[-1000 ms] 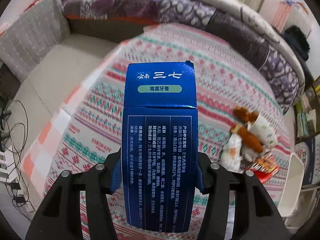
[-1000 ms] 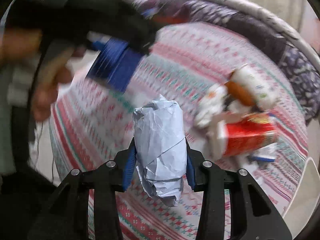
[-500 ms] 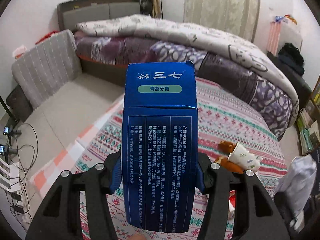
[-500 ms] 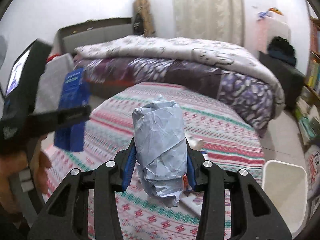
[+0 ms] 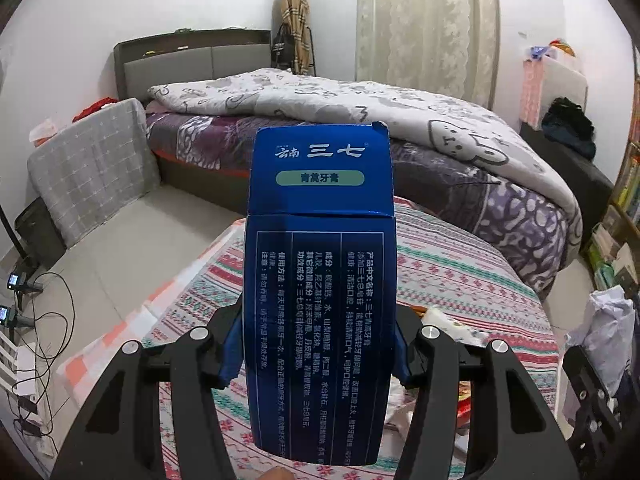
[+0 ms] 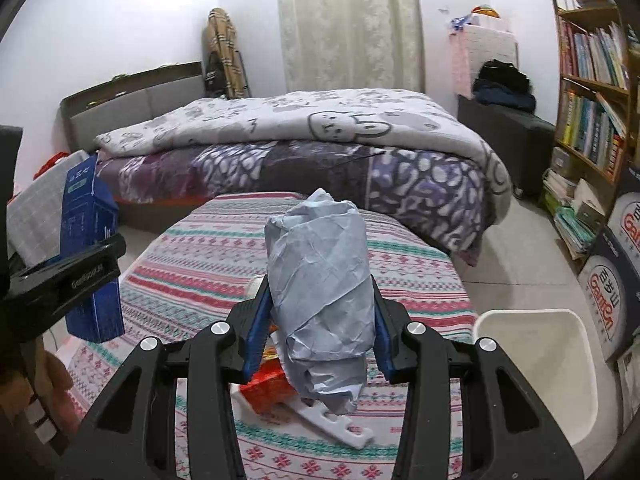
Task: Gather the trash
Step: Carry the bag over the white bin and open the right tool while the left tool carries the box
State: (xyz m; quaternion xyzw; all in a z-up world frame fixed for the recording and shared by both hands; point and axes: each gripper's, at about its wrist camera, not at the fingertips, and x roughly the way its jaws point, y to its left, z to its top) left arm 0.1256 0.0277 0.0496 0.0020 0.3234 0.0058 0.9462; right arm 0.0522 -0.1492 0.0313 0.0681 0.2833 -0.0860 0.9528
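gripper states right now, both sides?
Left gripper: closed on the blue toothpaste box, held upright.
Right gripper: closed on the crumpled grey paper wad.

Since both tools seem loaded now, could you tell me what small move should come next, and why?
Probably swing the right tool toward the white bin: it grips the paper wad, the left tool grips the blue box, and the bin stands open, lower right.
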